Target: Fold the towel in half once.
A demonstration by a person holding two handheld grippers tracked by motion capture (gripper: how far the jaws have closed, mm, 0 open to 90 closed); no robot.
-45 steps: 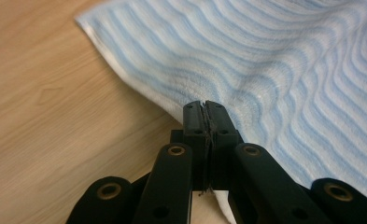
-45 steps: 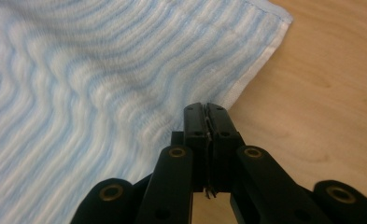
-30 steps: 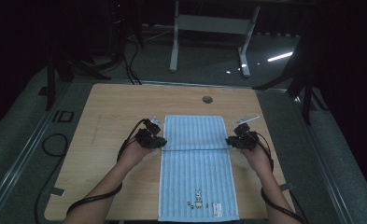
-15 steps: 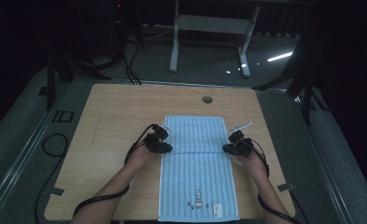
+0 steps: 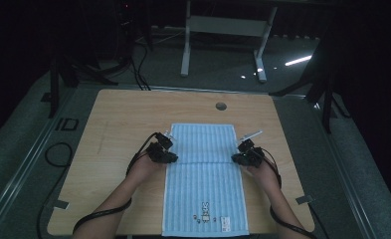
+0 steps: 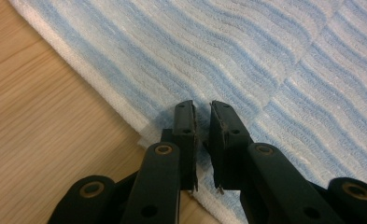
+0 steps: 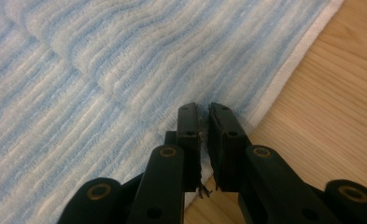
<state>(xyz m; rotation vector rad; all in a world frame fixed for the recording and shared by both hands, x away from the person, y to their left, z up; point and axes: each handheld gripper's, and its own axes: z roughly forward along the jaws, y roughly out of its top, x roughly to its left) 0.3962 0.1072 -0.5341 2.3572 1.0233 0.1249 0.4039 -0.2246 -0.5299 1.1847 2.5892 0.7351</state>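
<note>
A blue-and-white striped towel (image 5: 205, 199) lies lengthwise on the wooden table (image 5: 123, 119), with a crosswise layer edge showing at mid-length. My left gripper (image 5: 169, 158) sits at the towel's left edge on that line. In the left gripper view the left gripper (image 6: 202, 109) has its jaws pressed together on the towel's (image 6: 246, 56) white hem. My right gripper (image 5: 237, 159) is at the right edge, level with the left. The right gripper view shows the right gripper (image 7: 203, 109) pinching the towel (image 7: 125, 60) border beside a raised ridge of cloth.
A rabbit motif (image 5: 204, 209) and a small label (image 5: 226, 222) mark the towel's near end. A round cable hole (image 5: 221, 106) sits near the table's far edge. Bare wood flanks the towel. A metal stand (image 5: 223, 25) and cables are on the dark floor behind.
Both grippers have moved a little toward the person along the towel's sides, and the crosswise layer edge has come with them.
</note>
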